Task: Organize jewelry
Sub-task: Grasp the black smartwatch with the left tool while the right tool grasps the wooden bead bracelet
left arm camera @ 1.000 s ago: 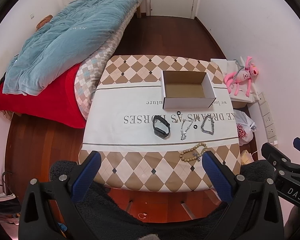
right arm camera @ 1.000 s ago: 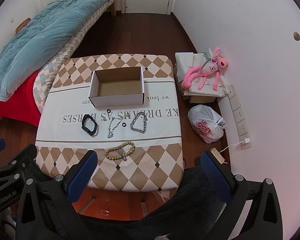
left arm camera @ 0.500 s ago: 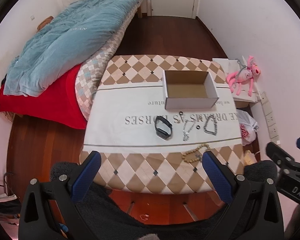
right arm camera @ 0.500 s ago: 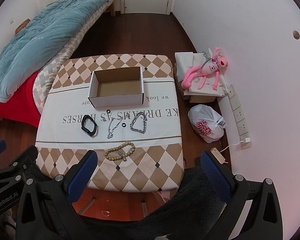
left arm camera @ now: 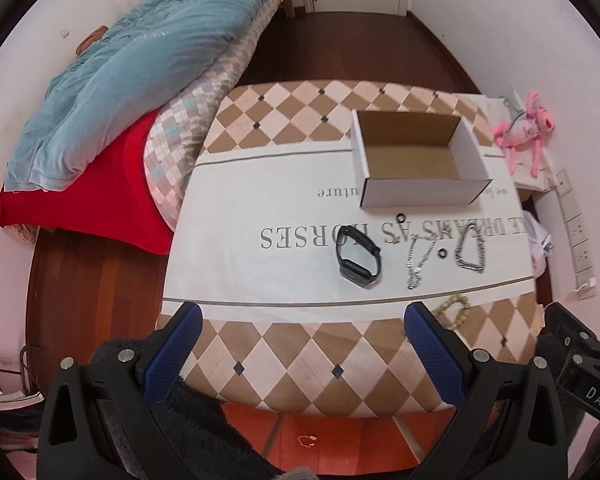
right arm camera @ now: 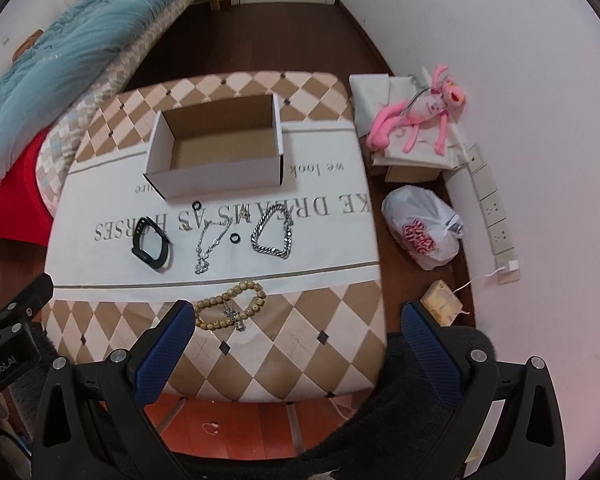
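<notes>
An open white cardboard box (left arm camera: 420,176) (right arm camera: 216,160) stands empty on the table. In front of it lie a black wristband (left arm camera: 357,258) (right arm camera: 151,245), a thin silver necklace (left arm camera: 419,254) (right arm camera: 208,246), a thick silver chain (left arm camera: 471,249) (right arm camera: 274,232), two small black rings (left arm camera: 399,217) (right arm camera: 235,237) and a wooden bead bracelet (right arm camera: 232,306) (left arm camera: 454,310). My left gripper (left arm camera: 300,320) and right gripper (right arm camera: 296,318) are both open and empty, above the table's near edge.
The table wears a checked cloth with printed letters (left arm camera: 300,208). A bed with a blue quilt (left arm camera: 140,60) is at the left. A pink plush toy (right arm camera: 424,110), a white plastic bag (right arm camera: 422,228) and wall sockets (right arm camera: 496,216) are at the right.
Both grippers have moved forward and down toward the table, so the jewelry and box look larger. Both stay open.
</notes>
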The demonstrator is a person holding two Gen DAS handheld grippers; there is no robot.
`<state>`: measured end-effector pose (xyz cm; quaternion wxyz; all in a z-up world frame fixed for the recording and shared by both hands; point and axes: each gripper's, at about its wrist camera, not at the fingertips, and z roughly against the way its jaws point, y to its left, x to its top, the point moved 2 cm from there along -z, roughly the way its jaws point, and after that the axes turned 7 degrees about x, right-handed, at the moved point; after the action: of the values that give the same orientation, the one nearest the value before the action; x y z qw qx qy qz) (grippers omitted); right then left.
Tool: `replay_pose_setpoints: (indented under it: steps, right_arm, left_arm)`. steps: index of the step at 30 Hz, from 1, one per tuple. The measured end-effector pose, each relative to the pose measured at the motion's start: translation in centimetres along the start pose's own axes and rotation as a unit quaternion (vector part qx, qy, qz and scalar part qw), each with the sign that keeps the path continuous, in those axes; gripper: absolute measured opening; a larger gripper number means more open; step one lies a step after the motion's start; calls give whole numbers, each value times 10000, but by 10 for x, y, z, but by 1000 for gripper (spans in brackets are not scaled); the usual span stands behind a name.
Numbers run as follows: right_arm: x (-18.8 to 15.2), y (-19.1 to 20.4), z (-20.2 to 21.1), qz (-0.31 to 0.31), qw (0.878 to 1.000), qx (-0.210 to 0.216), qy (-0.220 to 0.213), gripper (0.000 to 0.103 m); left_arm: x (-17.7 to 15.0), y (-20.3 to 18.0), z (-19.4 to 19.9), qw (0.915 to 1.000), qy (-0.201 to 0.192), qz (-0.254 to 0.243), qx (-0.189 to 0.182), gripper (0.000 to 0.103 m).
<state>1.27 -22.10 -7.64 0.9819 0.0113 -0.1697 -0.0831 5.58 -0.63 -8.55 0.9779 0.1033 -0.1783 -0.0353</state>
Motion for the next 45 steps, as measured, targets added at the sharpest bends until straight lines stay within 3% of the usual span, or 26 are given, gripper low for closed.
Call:
replay_pose_setpoints:
  steps: [17,20,23,26,29,31,35,37,41,42,45]
  right_arm:
    - [-16,-5,-138,-510,9952,282,790,102]
    - [-21,-8,-156,-697,9924,414,925,96]
    - [-25,-9,-173,-823,9896,522,1055,82]
    - [-26,0,-176,-652,9931,444,866,74]
    - [-27,8,-177,-498,9954,320,752,70]
    - [-28,9,-178,-443,9962,324,671,57]
    - [-27,17,-173,-440,9964,334,650,41]
    - [-28,11,-173,-448,9963,344,647,32]
    - [-28,10,-169,-487,9961,349,652,25]
    - [-29,10,-169,-496,9960,352,649,24]
    - [-26,6,-171,-493,9962,345,635,22]
  left_arm:
    - [-6,-13,-118,9970,727,-231,144,103]
    - [-5,-11,-127,9968,767,-187,154,102]
    - [-4,-10,-135,9962,849,-116,149,102]
    - [-2,-8,-139,9960,897,-14,38,102]
    - [1,-11,-139,9959,902,-5,-96,93]
    - [4,-15,-140,9955,935,-29,-183,83]
    - [10,-23,-146,9944,984,-63,-383,78]
    - [11,-28,-150,9932,1075,-44,-446,69]
    - [13,-34,-166,9890,1335,-19,-631,48]
    - [14,-34,-170,9914,1176,-14,-565,43]
    - [14,-35,-176,9904,1238,44,-621,40]
